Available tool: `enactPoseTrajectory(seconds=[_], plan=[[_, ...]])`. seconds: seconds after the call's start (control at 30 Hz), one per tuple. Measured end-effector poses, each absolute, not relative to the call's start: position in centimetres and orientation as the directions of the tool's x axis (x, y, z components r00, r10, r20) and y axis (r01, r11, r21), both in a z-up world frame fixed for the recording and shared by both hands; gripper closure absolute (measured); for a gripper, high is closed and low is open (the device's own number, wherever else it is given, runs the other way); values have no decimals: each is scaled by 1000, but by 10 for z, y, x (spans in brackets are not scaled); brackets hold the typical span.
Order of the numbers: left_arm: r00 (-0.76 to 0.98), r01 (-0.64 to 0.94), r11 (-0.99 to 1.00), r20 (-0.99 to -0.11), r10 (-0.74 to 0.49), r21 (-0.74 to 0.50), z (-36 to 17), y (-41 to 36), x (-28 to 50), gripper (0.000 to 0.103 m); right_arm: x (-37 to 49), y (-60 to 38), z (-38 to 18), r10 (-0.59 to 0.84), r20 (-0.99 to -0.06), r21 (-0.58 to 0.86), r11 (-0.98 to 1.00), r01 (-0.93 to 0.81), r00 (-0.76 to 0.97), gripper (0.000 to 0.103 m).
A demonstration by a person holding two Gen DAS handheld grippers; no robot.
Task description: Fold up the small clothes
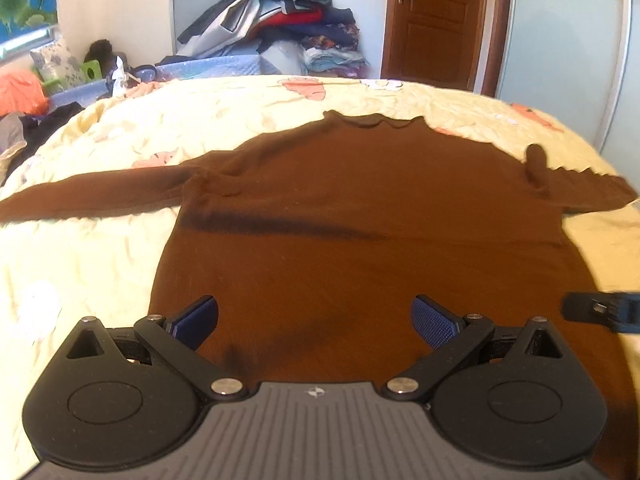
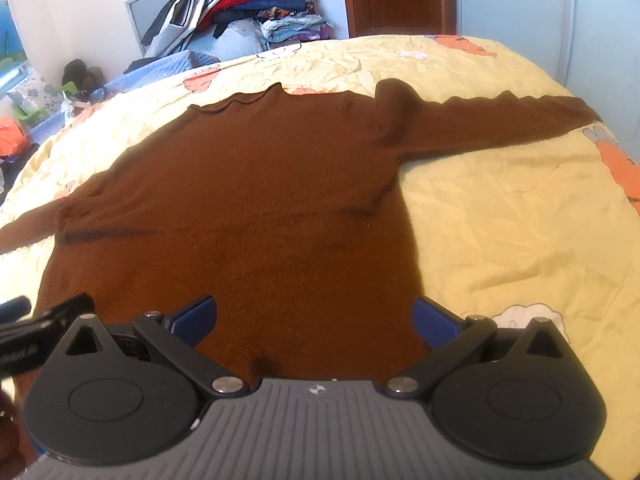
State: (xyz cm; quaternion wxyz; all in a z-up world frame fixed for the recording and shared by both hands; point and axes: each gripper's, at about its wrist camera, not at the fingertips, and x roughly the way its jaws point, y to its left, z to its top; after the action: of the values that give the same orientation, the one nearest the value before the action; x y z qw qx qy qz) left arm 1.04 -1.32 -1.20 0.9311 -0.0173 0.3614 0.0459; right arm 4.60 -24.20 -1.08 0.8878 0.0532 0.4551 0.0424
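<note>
While the sweater (image 1: 360, 200) lay flat on the bed (image 2: 520, 220), filling mid-frame, we held the left gripper (image 1: 314, 322) and right gripper (image 2: 314, 322) at lower centre, jaws wide, empty.

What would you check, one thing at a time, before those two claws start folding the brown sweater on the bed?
1. Brown sweater lies spread out, front flat on the yellow bedspread: ok.
2. Both sleeves stretched out to the sides: ok, though the right sleeve has a raised bump at the shoulder.
3. Body free of creases: not ok, a dark crease crosses the chest.
4. Left gripper open and holding nothing: ok.
5. Right gripper open and holding nothing: ok.
6. Both grippers at the sweater's near hem: ok, but whether the fingers touch the cloth: cannot tell.
</note>
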Motion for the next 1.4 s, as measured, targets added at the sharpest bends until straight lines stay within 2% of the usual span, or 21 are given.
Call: enactPoseTrajectory(seconds=[0.13, 0.2, 0.3, 0.4, 1.4], plan=[[750, -110, 993, -653, 106, 34, -26, -5, 38, 0, 53, -238, -32, 102, -817, 102, 994, -32, 567, 0], [718, -108, 993, -688, 107, 42, -42, -2, 49, 0, 52, -233, -43, 73, -819, 59, 997, -44, 569, 0], [754, -110, 994, -653, 69, -21, -53, 8, 41, 0, 42, -217, -53, 31, -785, -44, 994, -105, 619, 0], [753, -110, 994, -653, 78, -9, -53, 7, 41, 0, 28, -218, -60, 32, -719, -33, 996, -81, 695, 0], [755, -116, 993, -649, 87, -2, -56, 3, 39, 0, 30, -219, -59, 37, -719, -34, 996, -88, 694, 0]])
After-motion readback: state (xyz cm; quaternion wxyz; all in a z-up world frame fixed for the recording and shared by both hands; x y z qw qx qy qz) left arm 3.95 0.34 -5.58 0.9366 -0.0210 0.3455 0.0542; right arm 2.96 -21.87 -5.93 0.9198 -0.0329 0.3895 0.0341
